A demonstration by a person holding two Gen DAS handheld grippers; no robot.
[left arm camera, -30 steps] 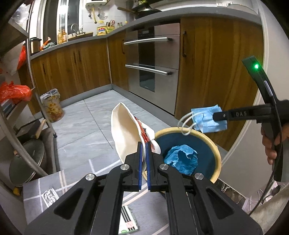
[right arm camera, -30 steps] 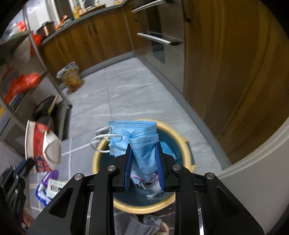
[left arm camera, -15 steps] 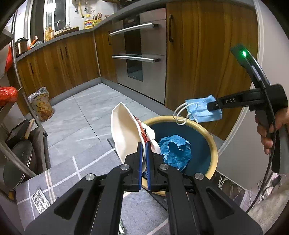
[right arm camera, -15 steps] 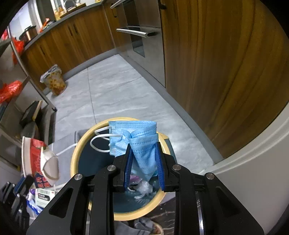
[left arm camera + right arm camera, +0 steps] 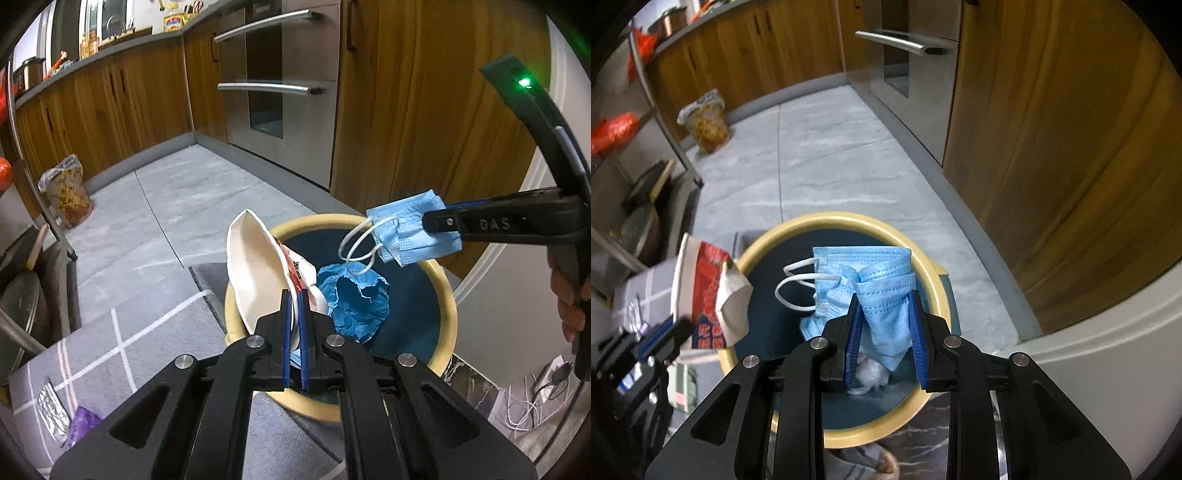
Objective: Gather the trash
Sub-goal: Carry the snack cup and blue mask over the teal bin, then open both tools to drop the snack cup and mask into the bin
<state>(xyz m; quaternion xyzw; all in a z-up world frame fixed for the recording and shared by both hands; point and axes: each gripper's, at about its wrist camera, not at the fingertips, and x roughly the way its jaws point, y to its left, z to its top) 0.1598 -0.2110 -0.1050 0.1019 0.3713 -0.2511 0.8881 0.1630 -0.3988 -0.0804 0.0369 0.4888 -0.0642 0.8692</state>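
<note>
- Two grippers hang over the bin (image 5: pixel 448 314).
- Left gripper (image 5: pixel 294 325) pinches a flattened paper cup (image 5: pixel 258 273).
- Right gripper (image 5: pixel 884 325) clamps a blue mask (image 5: pixel 875 280), apparently above crumpled blue paper (image 5: pixel 354 302).

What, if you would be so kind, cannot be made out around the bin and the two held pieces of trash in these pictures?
- Bottom of the bin: hidden by the face mask and right gripper in the right wrist view.
- Print on the crushed paper cup: folded and too small in the left wrist view, blurred in the right.
- Trash under the blue crumpled paper: covered.
- Left gripper: blurred, at the right wrist view's edge.
</note>
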